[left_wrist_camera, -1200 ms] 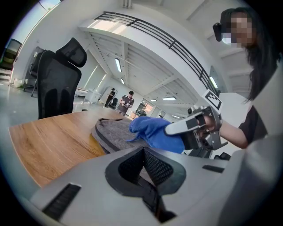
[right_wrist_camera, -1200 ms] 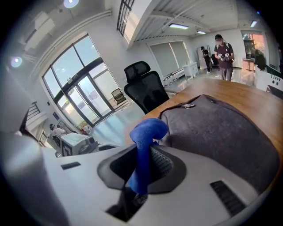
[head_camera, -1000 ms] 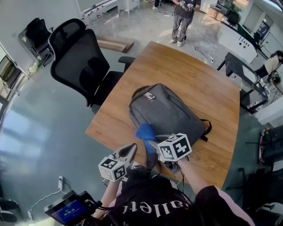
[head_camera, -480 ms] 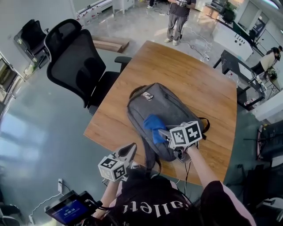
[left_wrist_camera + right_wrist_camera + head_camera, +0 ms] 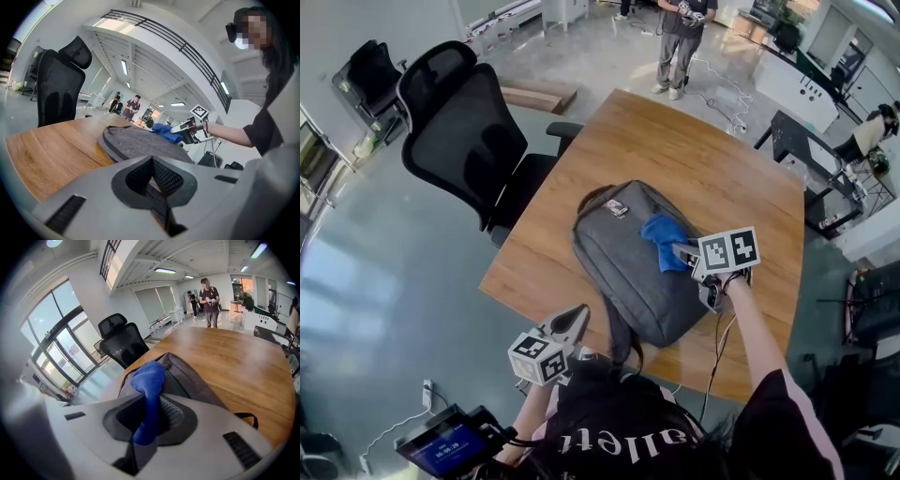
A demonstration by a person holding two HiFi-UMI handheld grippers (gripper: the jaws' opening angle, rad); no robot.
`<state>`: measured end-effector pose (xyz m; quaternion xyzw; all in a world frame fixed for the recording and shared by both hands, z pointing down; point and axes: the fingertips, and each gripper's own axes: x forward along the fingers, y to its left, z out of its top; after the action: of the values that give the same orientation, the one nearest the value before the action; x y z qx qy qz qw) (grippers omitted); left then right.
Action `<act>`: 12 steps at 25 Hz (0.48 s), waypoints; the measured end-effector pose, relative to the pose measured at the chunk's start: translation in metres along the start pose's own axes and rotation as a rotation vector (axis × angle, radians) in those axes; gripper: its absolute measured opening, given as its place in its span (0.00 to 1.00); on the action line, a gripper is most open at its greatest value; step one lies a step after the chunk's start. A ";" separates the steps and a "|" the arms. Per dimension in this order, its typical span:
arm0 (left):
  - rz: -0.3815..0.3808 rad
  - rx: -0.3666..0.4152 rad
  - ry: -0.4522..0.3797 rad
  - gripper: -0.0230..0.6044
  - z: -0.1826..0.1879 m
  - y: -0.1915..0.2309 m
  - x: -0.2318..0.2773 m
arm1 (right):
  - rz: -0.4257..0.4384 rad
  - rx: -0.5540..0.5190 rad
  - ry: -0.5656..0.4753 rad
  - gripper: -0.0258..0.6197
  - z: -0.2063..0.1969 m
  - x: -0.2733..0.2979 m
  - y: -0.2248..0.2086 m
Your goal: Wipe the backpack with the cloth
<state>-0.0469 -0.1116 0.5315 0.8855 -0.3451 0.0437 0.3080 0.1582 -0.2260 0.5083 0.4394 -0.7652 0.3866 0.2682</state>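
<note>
We've got the right claw (image 5: 682, 251) clamped on the blue cloth (image 5: 662, 236), pressing it onto the grey backpack (image 5: 623, 272) lying on the table (image 5: 712, 159) to scrub, while our left claw (image 5: 574, 323) hangs closed and empty nearby.
</note>
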 end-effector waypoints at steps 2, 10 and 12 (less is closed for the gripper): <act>0.001 0.000 -0.001 0.04 0.001 0.001 0.000 | -0.030 0.020 -0.012 0.15 0.009 -0.005 -0.020; -0.003 0.001 0.008 0.04 -0.001 -0.001 0.002 | -0.163 0.105 0.006 0.15 0.018 -0.018 -0.101; 0.001 -0.001 0.010 0.04 -0.001 0.000 0.002 | -0.186 0.130 0.018 0.15 0.014 -0.017 -0.117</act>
<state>-0.0453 -0.1125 0.5333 0.8850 -0.3439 0.0481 0.3101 0.2677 -0.2666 0.5291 0.5217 -0.6919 0.4127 0.2806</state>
